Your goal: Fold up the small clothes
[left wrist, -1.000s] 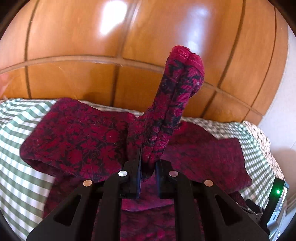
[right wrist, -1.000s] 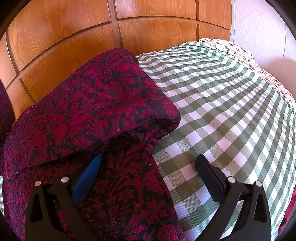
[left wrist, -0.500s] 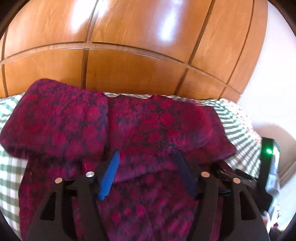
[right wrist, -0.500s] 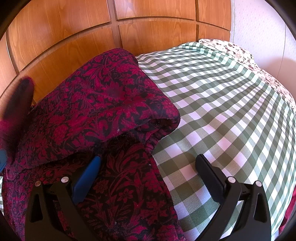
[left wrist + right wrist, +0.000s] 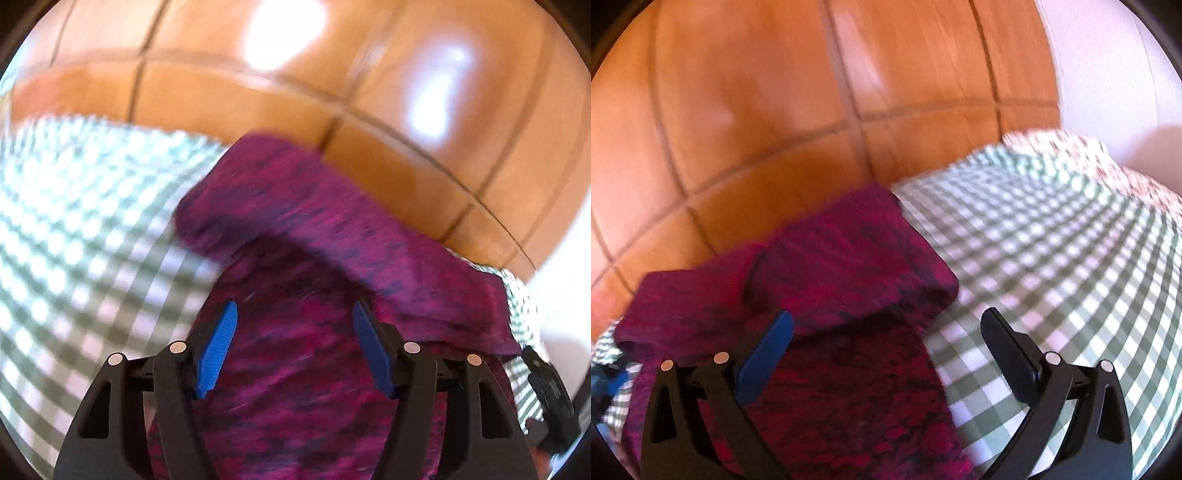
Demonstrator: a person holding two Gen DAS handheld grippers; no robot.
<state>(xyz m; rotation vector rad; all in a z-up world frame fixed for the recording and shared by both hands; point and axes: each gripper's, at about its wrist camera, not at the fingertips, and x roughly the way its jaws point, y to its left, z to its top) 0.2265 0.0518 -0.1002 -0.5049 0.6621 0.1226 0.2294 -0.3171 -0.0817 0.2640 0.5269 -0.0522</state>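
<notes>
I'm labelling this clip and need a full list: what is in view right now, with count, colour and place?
garment: one, dark red with black floral pattern, on the bed, upper part folded over the lower
checked bedcover: one, green and white, under and beside the garment
floral fabric: one, pale with small dark print, at the bed's far corner
wooden panelling: orange-brown, behind the bed
white wall: right of the panelling
left gripper: black with blue pads, jaws apart over the garment
right gripper: black, jaws apart, astride the garment's edge

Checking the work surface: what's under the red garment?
The red patterned garment lies on a green-and-white checked cloth, visible on both sides of it. A wood panel wall stands behind. What lies beneath the cloth is covered.
</notes>
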